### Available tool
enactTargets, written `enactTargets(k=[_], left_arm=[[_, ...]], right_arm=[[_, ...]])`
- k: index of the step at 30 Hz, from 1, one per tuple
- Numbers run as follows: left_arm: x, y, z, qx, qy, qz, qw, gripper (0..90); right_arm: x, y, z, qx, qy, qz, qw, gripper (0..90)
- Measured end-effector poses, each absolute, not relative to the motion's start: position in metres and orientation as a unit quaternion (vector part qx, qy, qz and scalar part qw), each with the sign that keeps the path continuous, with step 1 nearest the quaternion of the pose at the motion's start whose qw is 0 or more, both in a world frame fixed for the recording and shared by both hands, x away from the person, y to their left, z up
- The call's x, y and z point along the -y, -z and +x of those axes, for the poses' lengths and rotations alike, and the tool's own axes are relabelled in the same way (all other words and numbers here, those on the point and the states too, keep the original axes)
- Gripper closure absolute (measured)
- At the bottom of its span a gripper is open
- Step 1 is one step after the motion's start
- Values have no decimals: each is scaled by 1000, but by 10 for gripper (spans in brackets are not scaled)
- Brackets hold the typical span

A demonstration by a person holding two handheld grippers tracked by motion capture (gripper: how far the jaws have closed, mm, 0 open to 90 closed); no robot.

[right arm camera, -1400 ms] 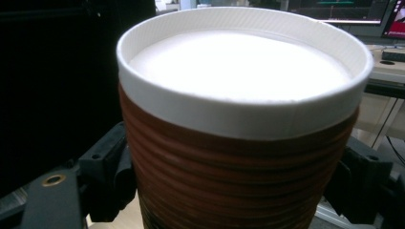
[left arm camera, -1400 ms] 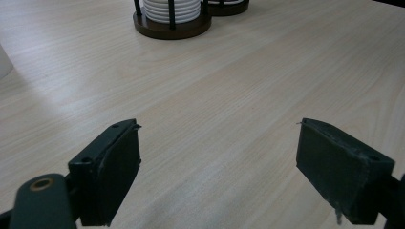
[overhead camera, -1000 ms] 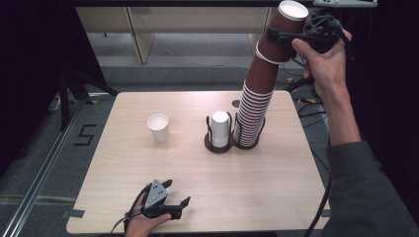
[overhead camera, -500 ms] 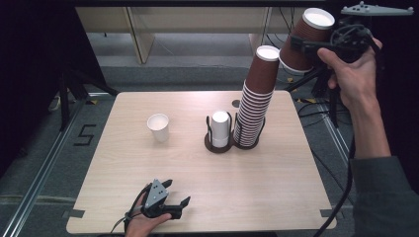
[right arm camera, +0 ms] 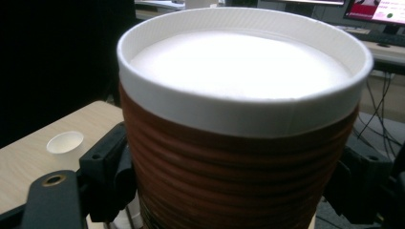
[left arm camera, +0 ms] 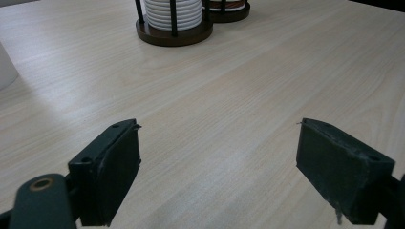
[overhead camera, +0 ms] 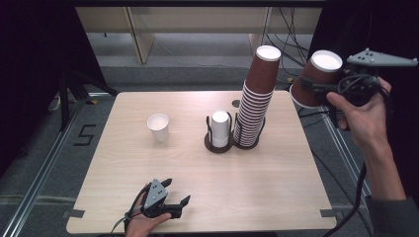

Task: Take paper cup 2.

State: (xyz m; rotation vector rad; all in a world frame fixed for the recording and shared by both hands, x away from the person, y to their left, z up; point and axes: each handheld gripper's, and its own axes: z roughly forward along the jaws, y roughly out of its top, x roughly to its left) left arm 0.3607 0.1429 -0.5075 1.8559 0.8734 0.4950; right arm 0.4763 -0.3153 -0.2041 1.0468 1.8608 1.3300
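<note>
I am holding a brown cup clear of the table's right edge.
My right hand-held gripper (overhead camera: 316,85) is pinching the brown cup (overhead camera: 316,79) by its ribbed sides, up in the air beyond the tall brown stack (overhead camera: 254,106) near the far right corner. My left hand-held gripper (overhead camera: 173,193) is resting spread apart at the near edge.

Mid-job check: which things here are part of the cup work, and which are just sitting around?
In the job:
- brown ribbed paper cup, upside down, clamped in the right gripper
- tall stack of brown paper cups in its dark round holder

Lying about:
- short stack of white cups
- single white paper cup
- left gripper, open
</note>
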Motion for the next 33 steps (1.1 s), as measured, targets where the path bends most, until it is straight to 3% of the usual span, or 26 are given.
enactTargets(k=[13,18,33], left_arm=[[-145,508,364,-366,-207,762,493,145],[-146,509,364,-369,-208,758,496,146],[-151,511,367,-373,-214,754,497,145]], right_arm=[[292,274,452,-730,-499,378,273,184],[273,311,444,-742,-513,358,241,184],[225,374,438,-769,-527,321,164,183]])
